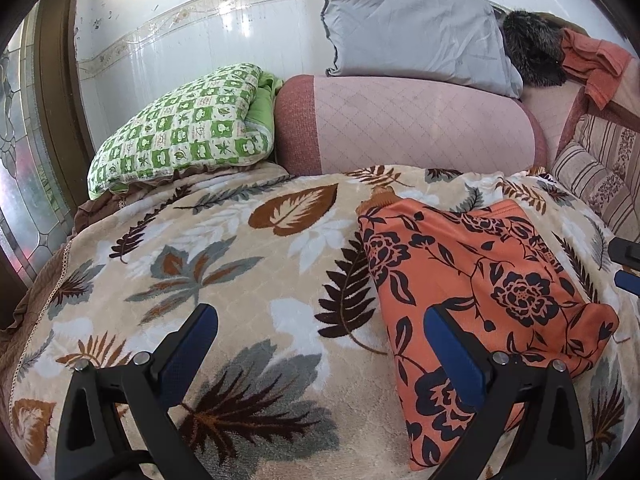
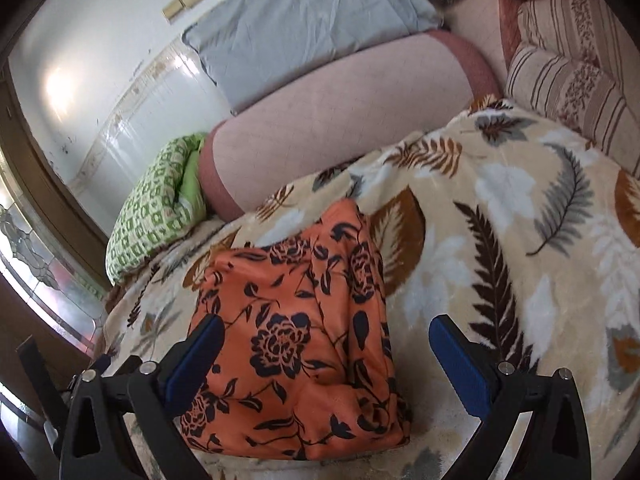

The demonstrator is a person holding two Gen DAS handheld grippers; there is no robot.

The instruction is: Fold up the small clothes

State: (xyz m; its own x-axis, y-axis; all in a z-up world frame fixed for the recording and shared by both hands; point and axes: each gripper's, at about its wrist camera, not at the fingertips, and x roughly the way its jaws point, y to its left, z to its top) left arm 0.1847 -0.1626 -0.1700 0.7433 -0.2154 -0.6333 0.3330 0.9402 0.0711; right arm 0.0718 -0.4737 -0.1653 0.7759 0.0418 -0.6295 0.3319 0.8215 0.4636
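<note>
The orange garment (image 1: 480, 280) (image 2: 296, 344) with black roses lies folded into a compact, slightly puffy rectangle, flat on the leaf-print blanket (image 1: 248, 272), near right side.

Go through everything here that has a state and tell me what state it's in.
Left gripper: open, empty.
Right gripper: open, empty, above the garment.
Orange floral garment: folded, lying on the blanket.
Leaf-print blanket: spread out.
Grey pillow: leaning against the wall.

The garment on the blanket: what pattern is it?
Orange garment with dark floral print; clearest in the right wrist view.
</note>
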